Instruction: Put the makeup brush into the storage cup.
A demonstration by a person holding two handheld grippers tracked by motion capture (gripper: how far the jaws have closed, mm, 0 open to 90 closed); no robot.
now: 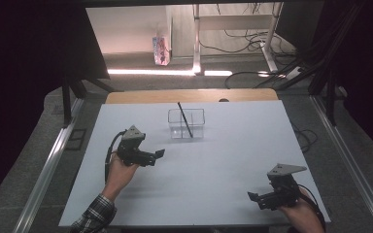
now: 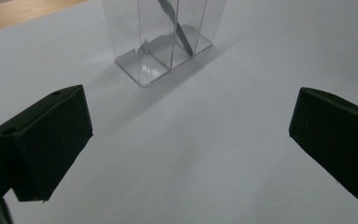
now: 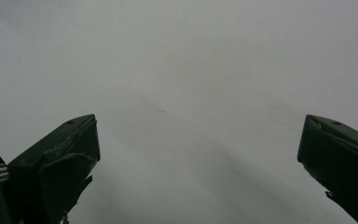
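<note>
**Over the white desk, both tongs held wide and empty**

Between the jaws of the left tongs [image 1: 159, 154] nothing is gripped; they are spread wide, as seen in the left gripper view, and aimed at the clear container [image 2: 165, 39] just ahead. A dark pen [image 1: 185, 119] is seen leaning inside that container, which stands upright toward the far middle of the desk [image 1: 223, 160]. Well apart, at the near right corner, the right tongs [image 1: 255, 198] are held open too, with only bare desk between them.
</note>
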